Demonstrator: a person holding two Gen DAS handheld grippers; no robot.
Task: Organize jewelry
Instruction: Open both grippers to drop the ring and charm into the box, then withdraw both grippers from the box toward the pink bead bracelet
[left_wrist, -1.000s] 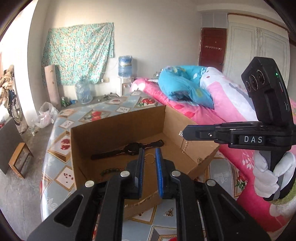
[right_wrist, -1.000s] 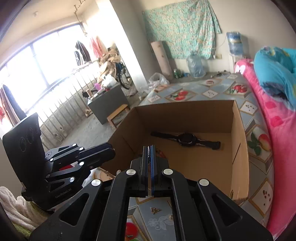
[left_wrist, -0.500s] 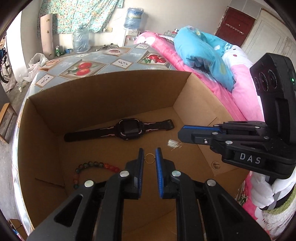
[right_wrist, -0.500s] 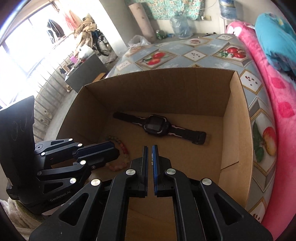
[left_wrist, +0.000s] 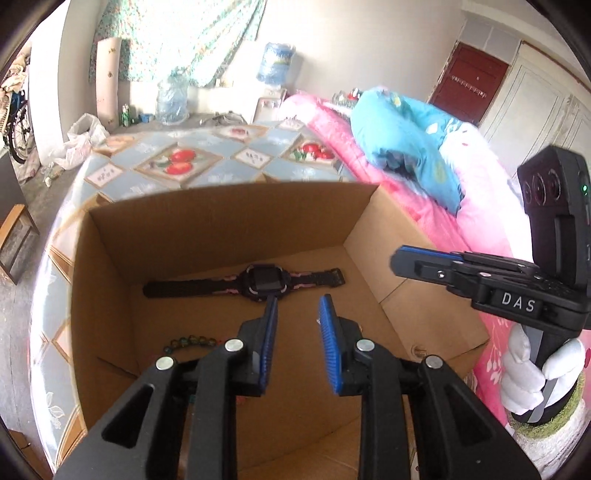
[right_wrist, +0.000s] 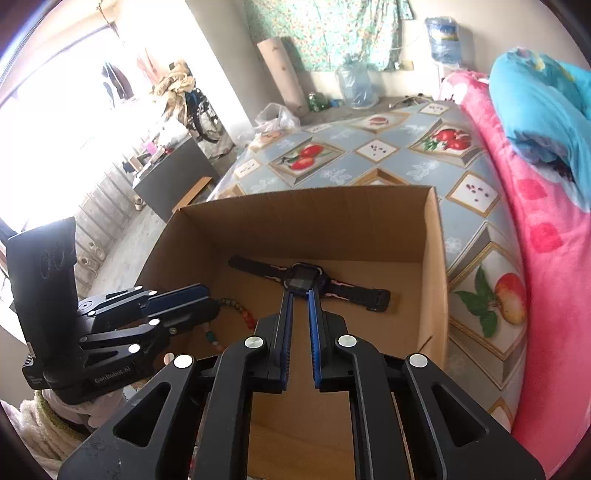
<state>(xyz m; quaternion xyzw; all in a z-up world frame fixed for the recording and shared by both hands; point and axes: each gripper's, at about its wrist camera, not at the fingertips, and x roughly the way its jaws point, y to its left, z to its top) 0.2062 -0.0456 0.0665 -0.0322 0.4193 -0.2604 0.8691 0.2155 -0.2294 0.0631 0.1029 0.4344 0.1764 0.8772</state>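
An open cardboard box (left_wrist: 229, 218) (right_wrist: 432, 280) stands on a fruit-patterned table. A black wristwatch (left_wrist: 258, 282) (right_wrist: 306, 278) lies flat on the box floor. A beaded bracelet (left_wrist: 188, 341) (right_wrist: 240, 314) lies at the box's near left. My left gripper (left_wrist: 297, 310) is open and empty above the box floor, just short of the watch. My right gripper (right_wrist: 300, 295) is slightly open and empty, over the box with its tips in line with the watch. The ring and the small earring are not visible.
The table's patterned cloth (right_wrist: 369, 147) extends behind the box. A pink quilt (right_wrist: 546, 258) with a blue pillow (left_wrist: 406, 136) lies to the right. Water bottles (left_wrist: 275, 62) stand at the far wall.
My left gripper opened and no longer holds the small ring, which has dropped out of sight. My right gripper parted slightly. Both views tilted up a little.
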